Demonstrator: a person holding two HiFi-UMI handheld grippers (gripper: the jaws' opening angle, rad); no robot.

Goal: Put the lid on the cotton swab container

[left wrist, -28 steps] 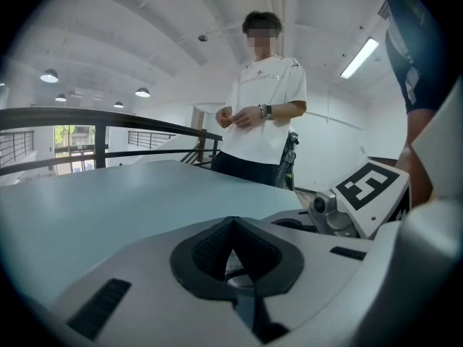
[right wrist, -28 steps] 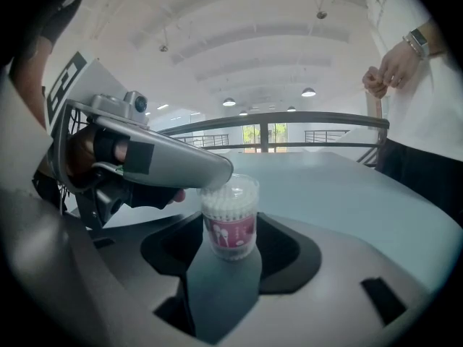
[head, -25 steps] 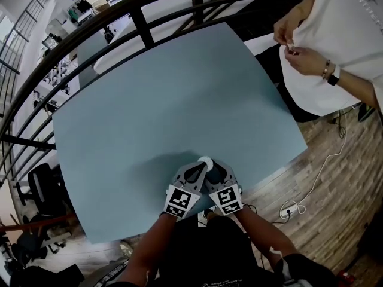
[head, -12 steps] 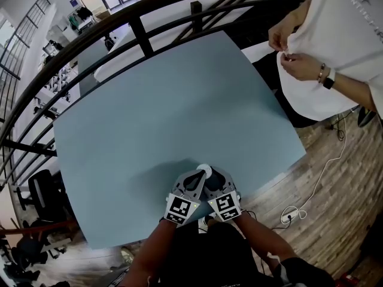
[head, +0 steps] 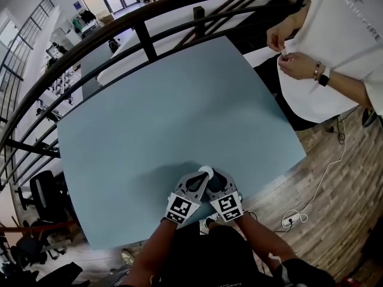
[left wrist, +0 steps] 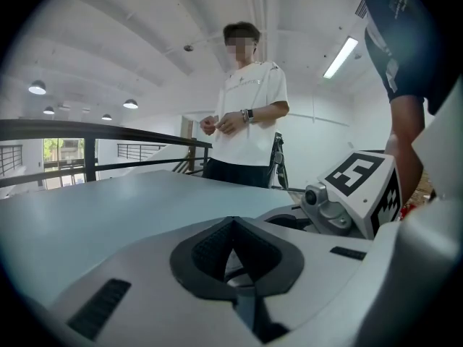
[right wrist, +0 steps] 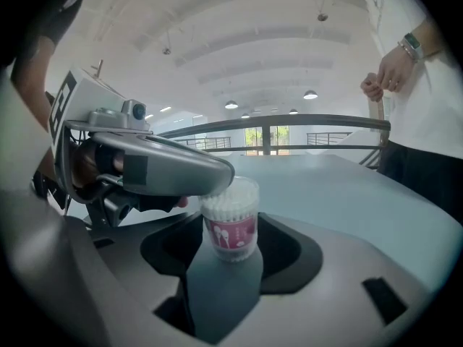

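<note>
The cotton swab container [right wrist: 231, 219] is a small clear tub with a pink label. It stands upright on the blue-grey table [head: 167, 106] near the front edge. In the head view only its white top [head: 205, 170] shows. My right gripper [right wrist: 231, 231] has its jaws on either side of the tub, pads against its walls. My left gripper [right wrist: 210, 181] reaches in from the left, and its shut tip rests on the tub's top rim. A clear lid seems to sit over the swabs. In the left gripper view the left gripper [left wrist: 231, 223] has its pads meeting. Both grippers [head: 202, 176] [head: 211, 174] sit side by side.
A person in a white shirt [head: 335, 46] stands past the table's far right corner, hands together. A dark railing [head: 143, 34] runs behind the table. A white cable [head: 299, 211] lies on the wooden floor to the right.
Only the head view has shifted slightly. Both grippers and the container have stayed where they were.
</note>
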